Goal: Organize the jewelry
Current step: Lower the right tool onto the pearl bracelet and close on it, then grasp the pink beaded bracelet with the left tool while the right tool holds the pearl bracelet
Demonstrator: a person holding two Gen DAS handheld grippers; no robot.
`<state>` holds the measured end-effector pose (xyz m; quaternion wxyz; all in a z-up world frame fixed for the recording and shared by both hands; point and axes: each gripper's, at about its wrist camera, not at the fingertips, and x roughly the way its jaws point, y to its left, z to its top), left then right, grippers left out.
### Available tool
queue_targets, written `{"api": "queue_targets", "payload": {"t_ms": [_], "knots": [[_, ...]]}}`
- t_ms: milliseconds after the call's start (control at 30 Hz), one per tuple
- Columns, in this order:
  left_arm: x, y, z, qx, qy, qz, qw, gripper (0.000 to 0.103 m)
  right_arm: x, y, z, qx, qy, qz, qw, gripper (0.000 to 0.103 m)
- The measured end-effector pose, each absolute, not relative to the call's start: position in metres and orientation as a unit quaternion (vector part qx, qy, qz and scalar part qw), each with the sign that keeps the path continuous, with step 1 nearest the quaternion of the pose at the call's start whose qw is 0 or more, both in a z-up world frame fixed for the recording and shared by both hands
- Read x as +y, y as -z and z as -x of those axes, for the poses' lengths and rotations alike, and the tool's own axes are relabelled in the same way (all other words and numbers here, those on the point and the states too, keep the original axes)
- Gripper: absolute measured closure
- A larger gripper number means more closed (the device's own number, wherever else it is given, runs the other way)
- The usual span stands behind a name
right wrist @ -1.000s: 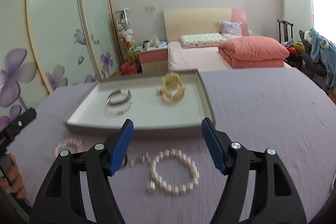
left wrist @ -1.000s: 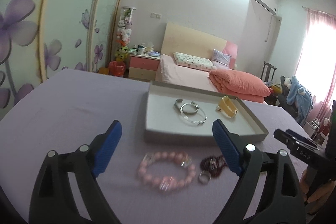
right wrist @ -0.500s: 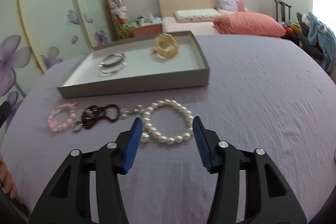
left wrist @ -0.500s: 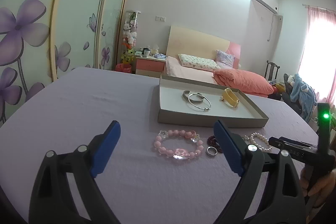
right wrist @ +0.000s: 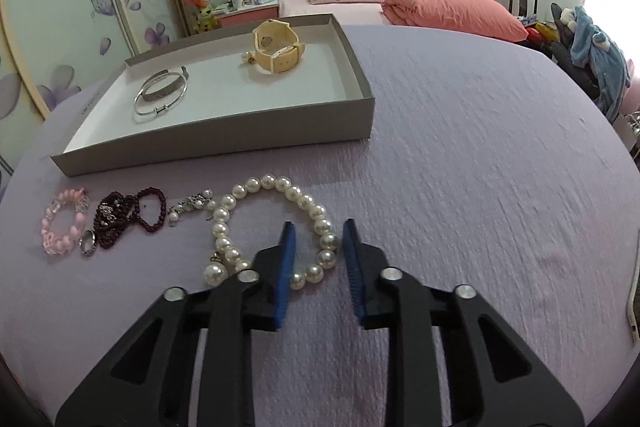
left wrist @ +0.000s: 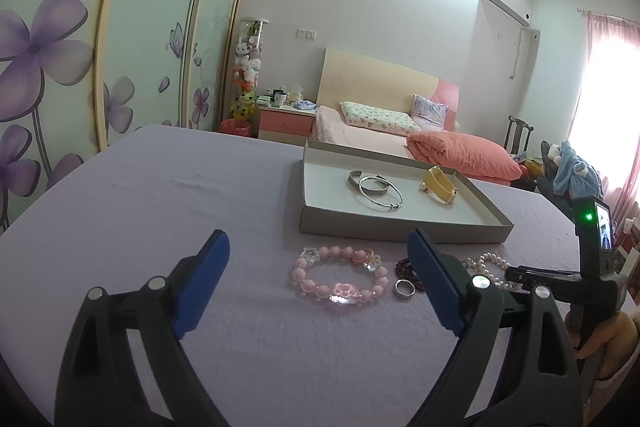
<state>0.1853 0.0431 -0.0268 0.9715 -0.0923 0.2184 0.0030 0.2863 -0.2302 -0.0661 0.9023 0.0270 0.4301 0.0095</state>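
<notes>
White pearl bead bracelet point(right wrist: 276, 227) is lying on the lilac-clothed surface point(right wrist: 460, 155) before the grey tray point(right wrist: 224, 135); the right tool point(right wrist: 318, 239) is closing around its near beads, pads not yet pressing. The left tool point(left wrist: 318, 259) is hovering wide open, empty.

One grey tray point(right wrist: 224, 131), three bead bracelets, two silver bangles, one ring point(right wrist: 88, 242), one watch point(right wrist: 278, 47)

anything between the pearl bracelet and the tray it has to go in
Nothing visible blocks it. The right gripper, whose jaws have just been closing, straddles the pearl bracelet; only bare purple cloth lies up to the tray, and its near-right floor is free.
</notes>
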Motion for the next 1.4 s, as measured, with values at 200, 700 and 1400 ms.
{"api": "queue_targets", "payload": {"t_ms": [200,700,1400], "knots": [[0.043,0.031,-0.187,0.222,-0.003,0.092,0.971,0.015,-0.238,0.066,-0.277,0.429,-0.011,-0.039,0.902,0.093],[0.040,0.037,-0.188,0.228,-0.003,0.089,0.970,0.015,-0.252,0.065,-0.252,0.430,-0.005,-0.062,0.901,0.093],[0.032,0.071,-0.262,0.389,-0.031,0.034,0.920,0.045,-0.260,0.065,-0.249,0.430,-0.013,-0.074,0.900,0.092]]}}
